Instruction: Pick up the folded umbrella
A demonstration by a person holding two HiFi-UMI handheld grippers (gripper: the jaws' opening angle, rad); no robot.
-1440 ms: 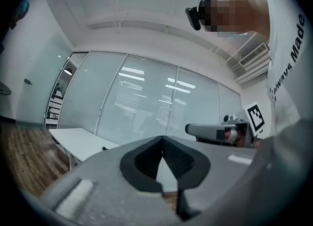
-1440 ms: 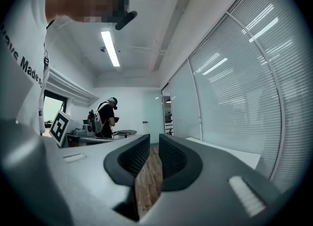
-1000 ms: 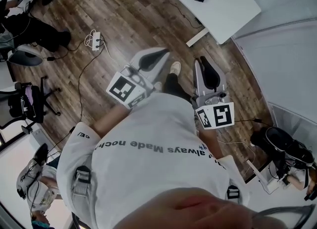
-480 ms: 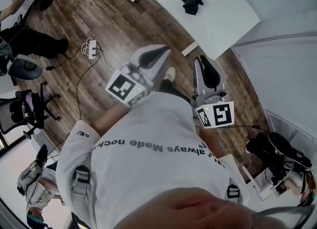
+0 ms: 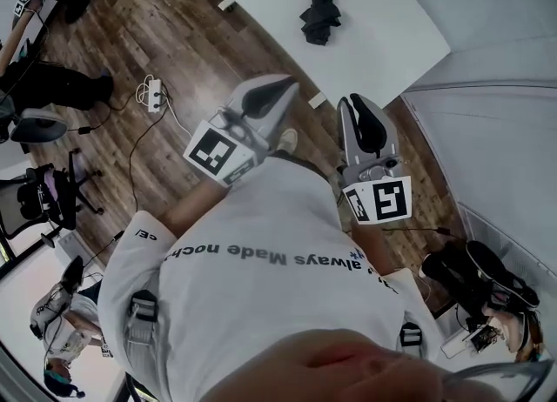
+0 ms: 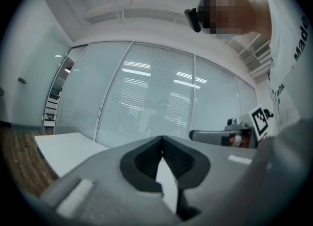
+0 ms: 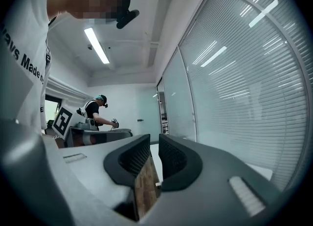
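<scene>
The folded umbrella [image 5: 318, 10] lies black and somewhat rumpled on the white counter [image 5: 383, 39], nearer its far side, well apart from both tools; nothing else shows on the counter beside it. The left tool [image 5: 277, 96] and the right tool [image 5: 361, 113] are held out level in front of the person's chest, above the wood floor; both are clenched and empty, the pads meeting or all but meeting with only floor and counter seen past them.

The task looks barely begun, the approach being the step in hand. The likeliest trouble is arriving with the jaws clenched, so that a tool shoves the umbrella across the smooth counter instead of straddling it. The canopy's loose folds look soft and baggy; a pinch on cloth alone could let the shaft sag or slip free on lifting. The power strip [image 5: 153, 91] and its cables on the floor could catch a foot.
</scene>
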